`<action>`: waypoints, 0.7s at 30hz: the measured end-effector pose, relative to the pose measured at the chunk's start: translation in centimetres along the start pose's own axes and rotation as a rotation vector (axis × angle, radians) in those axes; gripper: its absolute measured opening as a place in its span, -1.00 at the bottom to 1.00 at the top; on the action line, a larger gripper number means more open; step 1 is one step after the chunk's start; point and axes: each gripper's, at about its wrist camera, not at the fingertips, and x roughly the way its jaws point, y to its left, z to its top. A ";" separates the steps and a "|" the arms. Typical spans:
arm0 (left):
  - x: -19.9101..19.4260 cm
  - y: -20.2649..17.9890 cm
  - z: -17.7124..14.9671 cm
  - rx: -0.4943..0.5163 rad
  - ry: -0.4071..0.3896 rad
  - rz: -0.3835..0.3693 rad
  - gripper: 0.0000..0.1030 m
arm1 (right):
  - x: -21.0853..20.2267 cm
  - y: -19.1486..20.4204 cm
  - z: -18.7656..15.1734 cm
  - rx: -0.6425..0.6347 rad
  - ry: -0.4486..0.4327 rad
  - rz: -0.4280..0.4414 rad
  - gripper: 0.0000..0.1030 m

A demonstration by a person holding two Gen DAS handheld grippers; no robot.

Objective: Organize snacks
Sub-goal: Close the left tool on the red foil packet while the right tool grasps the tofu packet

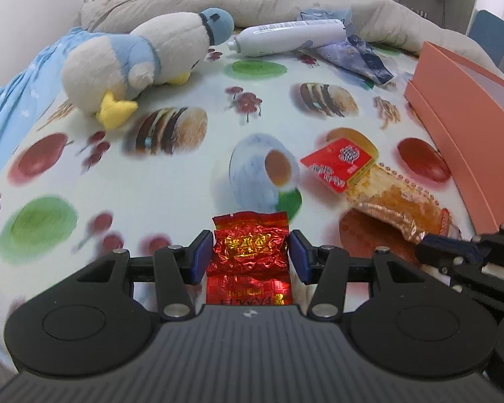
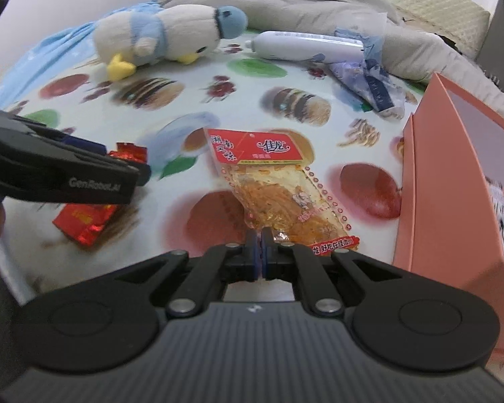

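Left wrist view showed one crinkled red foil packet (image 1: 251, 252), one clear-and-red snack bag (image 1: 369, 181), one plush penguin (image 1: 141, 63), one white bottle (image 1: 289, 37), one bluish wrapper (image 1: 356, 57) and one pink box (image 1: 460, 127), all on a bed spread with a food-print cloth (image 1: 134, 184). The left claw (image 1: 248, 257) pointed steeply downward, its two blue pads pressed against the sides of the foil packet, which sat squarely between them and ran back toward the camera. At the lower right edge the right claw (image 1: 430, 238) reached in, its tip at the near end of the snack bag. Right wrist view gave the same count: one foil packet (image 2: 84, 221), one snack bag (image 2: 279, 188), one penguin (image 2: 164, 40), one bottle (image 2: 305, 45), one wrapper (image 2: 369, 84), one box (image 2: 453, 184). The right claw (image 2: 259, 252) tilted downward with its pads pressed together on the bag's lower edge, the bag stretching straight ahead from its tips. The left claw (image 2: 127, 164) came in from the left, carrying the foil packet beneath it, and the box stood just right of the bag.
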 end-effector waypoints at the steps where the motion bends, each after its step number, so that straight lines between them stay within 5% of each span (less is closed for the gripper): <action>1: -0.5 0.2 -0.5 -0.028 0.005 -0.012 0.08 | -0.6 0.2 -0.5 0.000 0.004 0.005 -0.90; 14: -3.5 -1.3 -3.6 -0.044 0.029 -0.050 0.18 | -5.6 1.0 -5.0 0.033 0.062 0.097 -0.83; 15: -3.6 -1.3 -3.6 -0.049 0.026 -0.051 0.34 | -5.7 0.8 -5.0 0.046 0.061 0.101 -0.72; 17: -3.9 -1.3 -3.5 -0.058 0.007 -0.047 0.57 | -6.0 0.1 -4.9 0.066 0.036 0.114 0.16; 19: -4.0 -0.9 -3.7 -0.085 0.000 -0.073 0.58 | -6.3 -0.6 -4.6 0.081 0.002 0.123 0.46; 21: -3.8 -0.4 -3.7 -0.121 0.015 -0.099 0.58 | -6.0 -1.2 -4.3 0.088 0.000 0.121 0.47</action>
